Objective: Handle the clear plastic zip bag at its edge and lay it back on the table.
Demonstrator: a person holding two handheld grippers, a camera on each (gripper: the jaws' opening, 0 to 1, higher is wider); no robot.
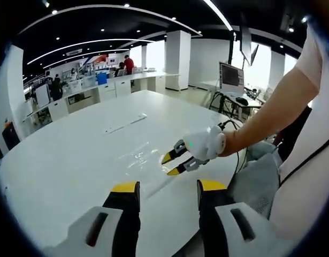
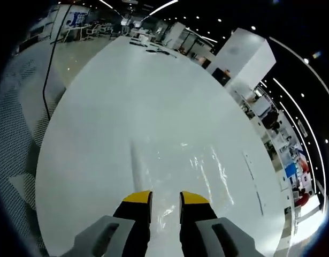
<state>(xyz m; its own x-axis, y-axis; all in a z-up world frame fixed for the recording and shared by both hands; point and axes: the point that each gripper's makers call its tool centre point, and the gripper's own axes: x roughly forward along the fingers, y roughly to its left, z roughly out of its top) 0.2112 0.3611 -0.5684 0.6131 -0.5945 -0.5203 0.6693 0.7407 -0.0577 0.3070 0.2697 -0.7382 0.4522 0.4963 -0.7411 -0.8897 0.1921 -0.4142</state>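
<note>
Clear zip bag (image 1: 138,156) lies flat on the white table (image 1: 62,160), near its edge. Right gripper (image 1: 171,164) hovers at the bag's near edge, jaws apart, empty. Left gripper (image 1: 167,187) holds back, jaws wide. Recommend a low, level approach, pinching the edge only.

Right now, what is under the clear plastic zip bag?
The clear plastic zip bag lies flat on the white table, which shows through the film. Glare hides some details. The right gripper is open at its near edge.
</note>
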